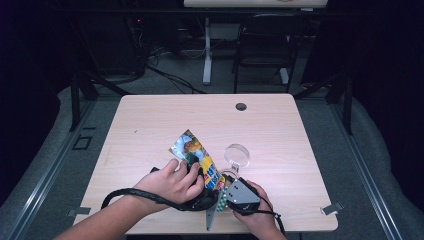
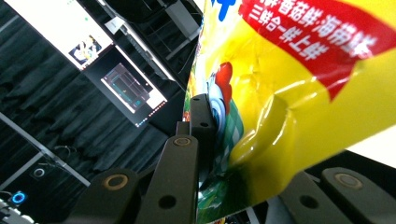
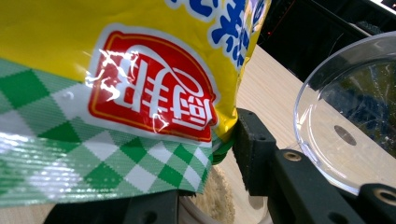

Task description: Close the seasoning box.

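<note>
A yellow snack bag (image 1: 200, 157) with red and blue print and a green checked end slants up over the near middle of the wooden table (image 1: 165, 115). My left gripper (image 1: 205, 189) is shut on it. In the left gripper view the left pad (image 2: 203, 126) presses into the creased foil (image 2: 299, 93), and the bag hides the other jaw. My right gripper (image 1: 224, 190), under its grey plate, grips the bag's lower end. In the right gripper view the checked seal (image 3: 116, 158) lies between the jaws, with the right finger (image 3: 252, 149) against its edge.
A clear round plastic dish (image 1: 236, 155) (image 3: 345, 135) stands on the table just right of the bag. Under the bag's lower end is a pale-rimmed container of beige granules (image 3: 215, 198). A cable hole (image 1: 241, 106) sits near the far edge. Beyond the table stands a chair (image 1: 265, 45).
</note>
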`<state>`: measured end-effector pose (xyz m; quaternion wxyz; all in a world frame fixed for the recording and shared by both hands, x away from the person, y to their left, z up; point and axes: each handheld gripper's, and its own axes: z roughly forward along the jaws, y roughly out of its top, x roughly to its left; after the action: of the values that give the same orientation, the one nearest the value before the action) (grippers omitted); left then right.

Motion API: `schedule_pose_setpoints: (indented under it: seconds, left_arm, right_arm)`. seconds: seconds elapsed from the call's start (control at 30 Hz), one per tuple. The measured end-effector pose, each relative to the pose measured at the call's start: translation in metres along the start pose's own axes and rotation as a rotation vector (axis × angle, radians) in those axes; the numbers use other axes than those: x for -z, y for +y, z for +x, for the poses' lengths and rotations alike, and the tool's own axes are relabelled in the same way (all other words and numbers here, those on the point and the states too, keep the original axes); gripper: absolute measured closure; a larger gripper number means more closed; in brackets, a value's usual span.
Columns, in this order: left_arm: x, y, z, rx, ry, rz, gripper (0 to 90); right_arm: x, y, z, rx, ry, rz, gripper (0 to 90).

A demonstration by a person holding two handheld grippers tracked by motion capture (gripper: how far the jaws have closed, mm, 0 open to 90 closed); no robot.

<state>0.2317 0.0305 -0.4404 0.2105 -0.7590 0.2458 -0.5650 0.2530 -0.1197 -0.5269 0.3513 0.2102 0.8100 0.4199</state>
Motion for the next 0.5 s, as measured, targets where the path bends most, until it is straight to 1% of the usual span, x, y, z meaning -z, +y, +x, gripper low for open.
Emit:
schedule_pose_setpoints:
  seconds: [0.03, 0.07, 0.1, 0.13, 0.17, 0.2, 0.23, 0.27, 0.3, 0.33, 0.37, 0.4, 0.43, 0.47, 0.5]
  left_arm:
    - [-0.0001, -0.0001, -0.0005, 0.001, 0.000, 0.000, 87.0]
    - [-0.0011, -0.0007, -0.0021, 0.019, -0.002, -0.011, 86.9]
    - [-0.0011, -0.0011, -0.0026, 0.022, -0.004, -0.011, 87.0]
    - [-0.0007, -0.0015, -0.0022, 0.015, -0.011, -0.004, 87.0]
    - [-0.0014, -0.0022, -0.0031, 0.027, -0.017, -0.008, 87.0]
    - [-0.0016, -0.0029, -0.0034, 0.030, -0.021, -0.009, 87.0]
    - [-0.0014, -0.0031, -0.0031, 0.022, -0.007, -0.013, 87.0]
    - [-0.0015, -0.0033, -0.0032, 0.021, -0.003, -0.014, 87.0]
    - [-0.0014, -0.0036, -0.0036, 0.024, -0.003, -0.014, 87.0]
    - [-0.0019, -0.0038, -0.0042, 0.025, 0.002, -0.016, 87.0]
    - [-0.0019, -0.0040, -0.0045, 0.028, -0.001, -0.016, 87.0]
    - [-0.0024, -0.0041, -0.0053, 0.037, 0.000, -0.023, 87.0]
    - [-0.0021, -0.0043, -0.0055, 0.043, -0.011, -0.020, 87.0]
    - [-0.0026, -0.0049, -0.0069, 0.063, -0.034, -0.013, 87.0]
    - [-0.0026, -0.0049, -0.0068, 0.061, -0.030, -0.015, 87.0]
  right_arm:
    - [0.0000, 0.0000, 0.0000, 0.001, 0.000, 0.001, 71.0]
    - [0.0000, 0.0000, 0.0001, 0.001, 0.000, 0.002, 71.0]
    - [-0.0002, 0.0000, 0.0002, 0.002, 0.002, 0.004, 70.9]
    - [-0.0003, 0.0001, 0.0006, 0.001, 0.001, 0.007, 71.0]
    - [-0.0005, 0.0003, 0.0006, 0.003, 0.002, 0.009, 70.9]
    - [-0.0009, 0.0003, 0.0006, 0.005, 0.002, 0.007, 71.0]
    - [-0.0010, 0.0006, 0.0010, 0.004, 0.002, 0.007, 71.0]
    - [-0.0016, 0.0004, 0.0019, -0.005, 0.003, -0.002, 71.0]
    - [-0.0011, 0.0008, 0.0015, 0.005, 0.001, 0.008, 71.0]
    - [-0.0011, 0.0009, 0.0018, 0.005, 0.002, 0.010, 70.9]
    - [-0.0012, 0.0010, 0.0019, 0.007, 0.003, 0.011, 71.0]
    - [-0.0013, 0.0010, 0.0020, 0.007, 0.002, 0.012, 71.0]
    - [-0.0013, 0.0010, 0.0022, 0.007, 0.000, 0.011, 71.0]
    - [-0.0012, 0.0009, 0.0022, 0.008, -0.001, 0.011, 71.0]
    - [-0.0011, 0.0010, 0.0019, 0.009, 0.001, 0.011, 71.0]
